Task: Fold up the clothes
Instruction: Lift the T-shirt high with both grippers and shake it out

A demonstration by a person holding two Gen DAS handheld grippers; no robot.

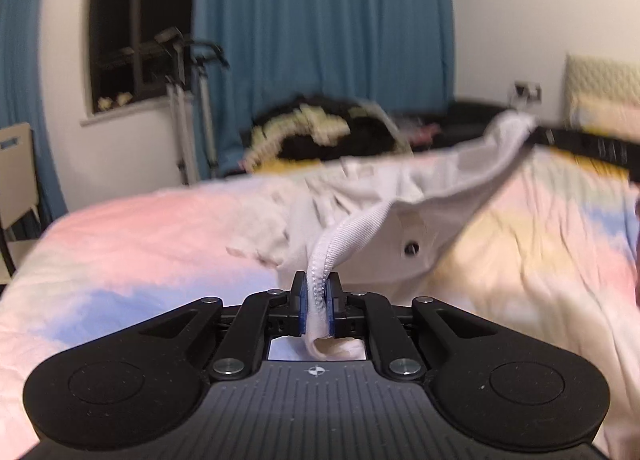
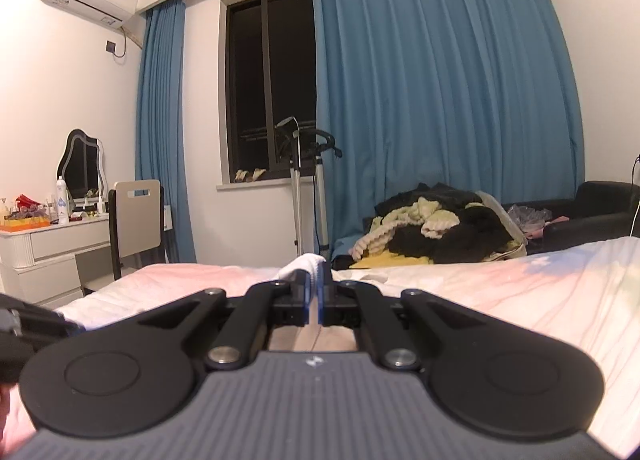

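A white garment (image 1: 400, 187) hangs stretched above the pastel bed cover (image 1: 120, 227). My left gripper (image 1: 317, 284) is shut on its ribbed hem, which bunches between the blue pads. The cloth rises to the upper right, where my right gripper (image 1: 534, 129) pinches its other corner. In the right wrist view my right gripper (image 2: 314, 280) is shut on a small fold of the white garment (image 2: 306, 262) that pokes out past the fingertips. A dark button sits on the hanging fabric.
A pile of dark and cream clothes (image 2: 432, 227) lies beyond the bed's far edge, with a black sofa (image 2: 600, 203) to its right. A chair (image 2: 136, 215) and a white dresser (image 2: 48, 248) stand at the left. Blue curtains and a metal stand (image 2: 308, 179) flank the window.
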